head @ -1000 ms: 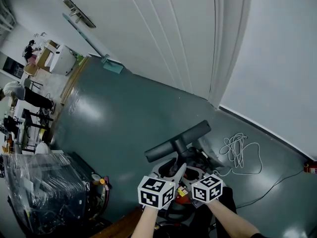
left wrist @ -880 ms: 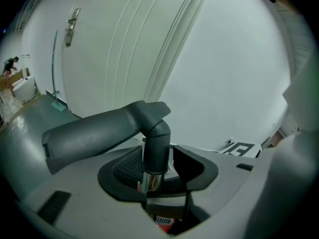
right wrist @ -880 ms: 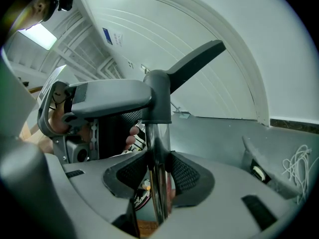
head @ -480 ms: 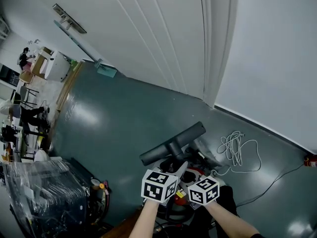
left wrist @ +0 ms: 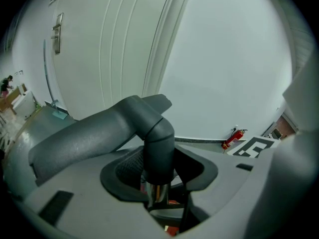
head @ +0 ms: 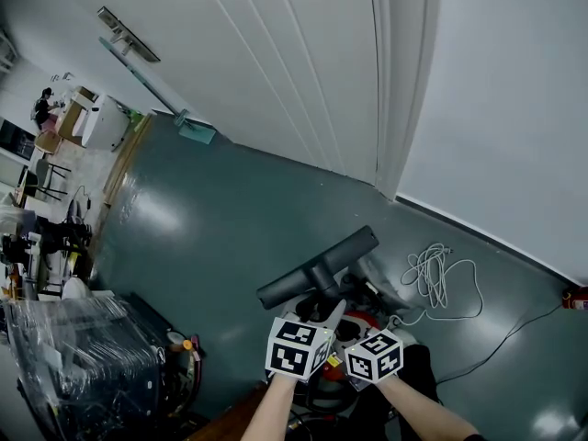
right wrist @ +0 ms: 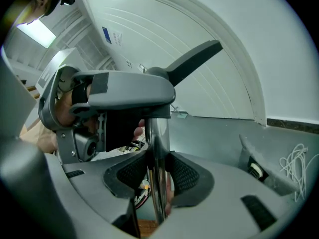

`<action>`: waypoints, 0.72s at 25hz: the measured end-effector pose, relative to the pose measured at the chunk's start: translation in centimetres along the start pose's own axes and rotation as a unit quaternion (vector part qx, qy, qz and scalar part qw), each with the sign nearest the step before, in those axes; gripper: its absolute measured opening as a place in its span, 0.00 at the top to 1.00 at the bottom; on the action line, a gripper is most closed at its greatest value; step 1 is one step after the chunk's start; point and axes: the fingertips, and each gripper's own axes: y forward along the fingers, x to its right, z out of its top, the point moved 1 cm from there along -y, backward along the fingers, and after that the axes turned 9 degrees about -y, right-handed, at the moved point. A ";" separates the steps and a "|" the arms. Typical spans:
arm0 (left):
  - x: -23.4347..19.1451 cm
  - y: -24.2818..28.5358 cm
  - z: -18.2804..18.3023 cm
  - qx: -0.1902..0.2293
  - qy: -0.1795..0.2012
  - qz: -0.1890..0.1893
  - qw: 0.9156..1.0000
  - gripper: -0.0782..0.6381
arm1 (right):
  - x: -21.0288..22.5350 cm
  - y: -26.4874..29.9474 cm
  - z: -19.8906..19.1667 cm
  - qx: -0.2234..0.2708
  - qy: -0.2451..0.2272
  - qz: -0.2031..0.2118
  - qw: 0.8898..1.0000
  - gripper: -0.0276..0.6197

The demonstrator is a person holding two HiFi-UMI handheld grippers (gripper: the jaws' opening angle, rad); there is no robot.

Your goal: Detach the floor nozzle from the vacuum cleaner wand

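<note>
L gripper (left wrist: 160,176): jaws are closing round neck of floor nozzle (left wrist: 94,136), pads not yet pressing. R gripper (right wrist: 157,176): jaws are gripping chrome wand (right wrist: 156,143).

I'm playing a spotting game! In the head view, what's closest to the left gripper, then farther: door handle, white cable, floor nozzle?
1. floor nozzle: its neck stands between the left gripper's closing jaws.
2. white cable: coiled on the floor, to the right.
3. door handle: far upper left.
</note>
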 end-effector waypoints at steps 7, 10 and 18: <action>-0.4 -0.2 0.5 -0.007 -0.016 0.001 1.000 0.64 | -0.1 0.2 -0.8 -0.011 -0.008 0.006 1.000 0.74; -0.2 -0.2 0.4 -0.002 0.013 0.021 1.000 0.64 | 0.0 0.2 -0.8 -0.015 -0.007 0.010 1.000 0.74; -0.6 -0.1 0.5 -0.022 -0.043 0.008 0.999 0.63 | 0.0 0.2 -0.9 -0.018 -0.004 0.000 1.000 0.74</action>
